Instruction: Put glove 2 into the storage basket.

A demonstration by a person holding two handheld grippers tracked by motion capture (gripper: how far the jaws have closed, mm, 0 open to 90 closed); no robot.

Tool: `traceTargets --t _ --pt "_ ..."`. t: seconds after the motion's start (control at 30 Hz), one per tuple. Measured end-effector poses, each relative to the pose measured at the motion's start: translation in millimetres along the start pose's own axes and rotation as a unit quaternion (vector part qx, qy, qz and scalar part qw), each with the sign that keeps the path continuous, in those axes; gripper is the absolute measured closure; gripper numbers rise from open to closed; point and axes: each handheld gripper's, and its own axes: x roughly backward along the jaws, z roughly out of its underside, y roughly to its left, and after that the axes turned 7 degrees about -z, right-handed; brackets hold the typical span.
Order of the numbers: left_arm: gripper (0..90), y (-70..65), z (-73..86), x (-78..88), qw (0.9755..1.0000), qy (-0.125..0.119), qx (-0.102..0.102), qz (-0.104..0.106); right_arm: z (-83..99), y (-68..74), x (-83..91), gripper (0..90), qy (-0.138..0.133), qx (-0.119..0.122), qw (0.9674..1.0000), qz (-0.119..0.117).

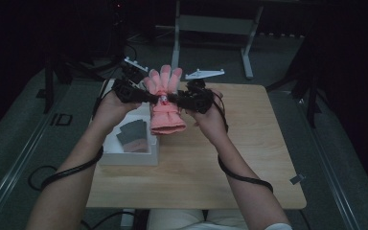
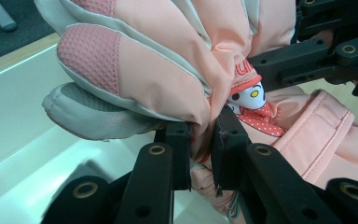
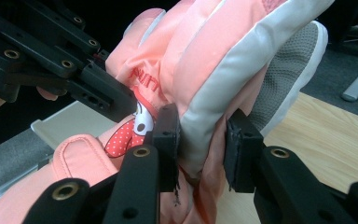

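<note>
Both grippers (image 2: 200, 154) (image 3: 203, 149) clamped on pink glove (image 1: 165, 103) (over box (image 1: 129, 155), prob. white)

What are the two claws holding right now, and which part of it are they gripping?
A padded pink winter glove, pinched at its middle near the wrist: the left claw clamps one side edge, the right claw the opposite edge.

I count one pink glove (image 1: 165, 103), my two grippers (left (image 1: 146, 97), right (image 1: 175, 99)), one white box (image 1: 129, 157), two dark gloves (image 1: 133, 134) inside, one table (image 1: 230, 163).
</note>
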Motion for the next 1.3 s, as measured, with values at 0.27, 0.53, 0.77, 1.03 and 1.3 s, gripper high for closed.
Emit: traceTargets --t 0.27,0.53,0.77,1.03,1.3 --pt "78.9 31.8 17.1 17.0 0.9997 0.012 0.017 -0.014 -11.9 15.6 -35.3 69.4 0.009 0.002 0.9999 -0.013" --pt "78.9 66.9 38.9 25.5 0.9989 0.026 0.032 -0.021 -20.6 34.0 -80.7 69.5 0.022 0.005 0.9995 -0.019" --pt "78.9 94.3 67.6 1.5 0.9973 0.034 0.065 -0.006 -8.8 31.0 -117.8 69.5 0.052 -0.007 0.9984 -0.022" --pt "78.9 105.0 94.0 -29.4 0.9936 0.059 0.097 0.002 15.9 23.3 -147.7 69.6 0.098 -0.027 0.9946 -0.020" --pt "78.8 107.3 106.4 -43.0 0.9907 0.082 0.109 0.000 28.1 22.2 -162.8 69.7 0.130 -0.028 0.9910 -0.016"
